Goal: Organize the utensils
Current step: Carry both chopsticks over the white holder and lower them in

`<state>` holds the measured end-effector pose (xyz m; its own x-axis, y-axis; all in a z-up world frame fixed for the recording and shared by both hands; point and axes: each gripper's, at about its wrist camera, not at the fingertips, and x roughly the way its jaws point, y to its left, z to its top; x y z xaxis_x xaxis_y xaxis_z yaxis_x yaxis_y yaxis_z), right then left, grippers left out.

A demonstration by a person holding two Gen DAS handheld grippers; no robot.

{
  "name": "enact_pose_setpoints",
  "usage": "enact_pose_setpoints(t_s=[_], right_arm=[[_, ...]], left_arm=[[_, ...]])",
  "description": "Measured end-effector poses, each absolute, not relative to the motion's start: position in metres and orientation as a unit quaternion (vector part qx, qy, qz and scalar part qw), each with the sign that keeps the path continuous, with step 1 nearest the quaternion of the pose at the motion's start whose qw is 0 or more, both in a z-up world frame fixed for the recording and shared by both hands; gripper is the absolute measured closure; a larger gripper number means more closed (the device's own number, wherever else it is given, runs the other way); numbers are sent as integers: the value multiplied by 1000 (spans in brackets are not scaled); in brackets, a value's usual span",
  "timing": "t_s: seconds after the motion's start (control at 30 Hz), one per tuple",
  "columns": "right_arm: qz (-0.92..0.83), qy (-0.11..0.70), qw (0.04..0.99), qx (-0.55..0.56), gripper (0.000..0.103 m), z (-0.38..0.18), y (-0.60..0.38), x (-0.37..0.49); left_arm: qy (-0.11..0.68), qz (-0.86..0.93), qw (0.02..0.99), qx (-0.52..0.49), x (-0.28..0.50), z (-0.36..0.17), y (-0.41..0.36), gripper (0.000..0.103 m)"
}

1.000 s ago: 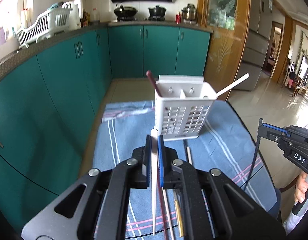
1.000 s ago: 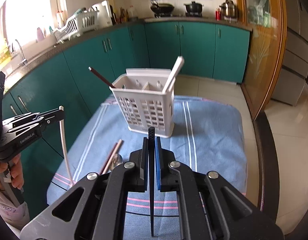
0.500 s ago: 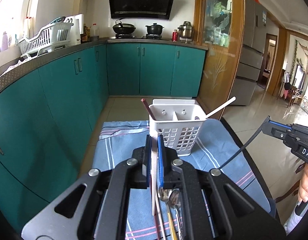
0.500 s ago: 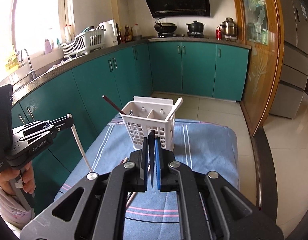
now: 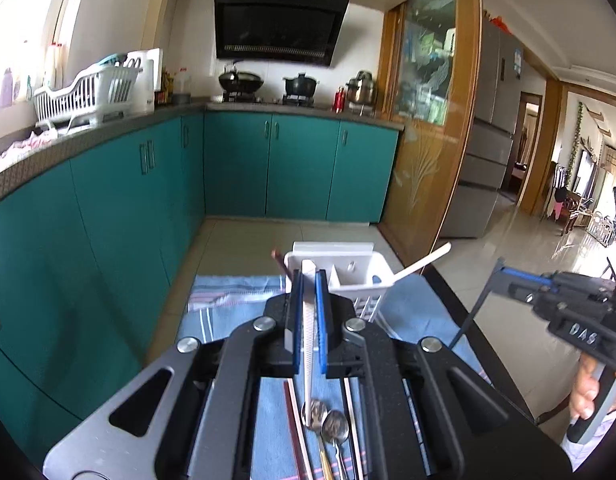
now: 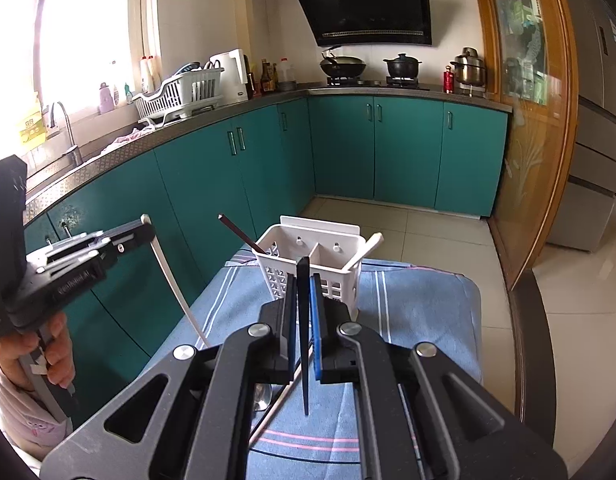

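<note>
White utensil caddy [image 6: 315, 264] stands on the blue cloth [image 6: 419, 304], a brown and a white chopstick already inside. My left gripper [image 5: 308, 280] pinches a white chopstick [image 5: 308, 332], my right gripper [image 6: 304, 280] a black chopstick [image 6: 304, 320]. Both have risen clear of the spoons [image 5: 325, 420] since a second ago: ready for insertion.

Both tongs, left [image 5: 308, 280] and right [image 6: 304, 280], are clamped nearly closed, angled slightly downward.
</note>
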<state>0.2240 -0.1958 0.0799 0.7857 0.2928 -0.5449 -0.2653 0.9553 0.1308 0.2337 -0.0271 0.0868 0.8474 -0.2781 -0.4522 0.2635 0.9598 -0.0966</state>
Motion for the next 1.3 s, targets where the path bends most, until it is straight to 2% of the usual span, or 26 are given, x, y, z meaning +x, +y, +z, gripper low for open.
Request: enact_pose_setpoints(t_s=[0.2, 0.4, 0.57, 0.7, 1.0, 1.3], right_arm=[[158, 276, 948, 14, 96, 105, -190, 238], [156, 236, 959, 33, 96, 162, -195, 270], [134, 188, 971, 56, 96, 196, -202, 299], [105, 166, 979, 62, 96, 179, -207, 327], [80, 232, 966, 76, 96, 94, -219, 366], [78, 251, 962, 70, 96, 77, -220, 354]], left_arm=[[202, -153, 967, -5, 244, 128, -36, 97], [161, -154, 974, -36, 276, 177, -41, 97], [112, -123, 985, -53, 301, 189, -46, 97], [121, -88, 987, -55, 327, 161, -57, 97], [182, -67, 980, -35, 358, 94, -57, 97], [197, -58, 977, -54, 356, 76, -42, 96]])
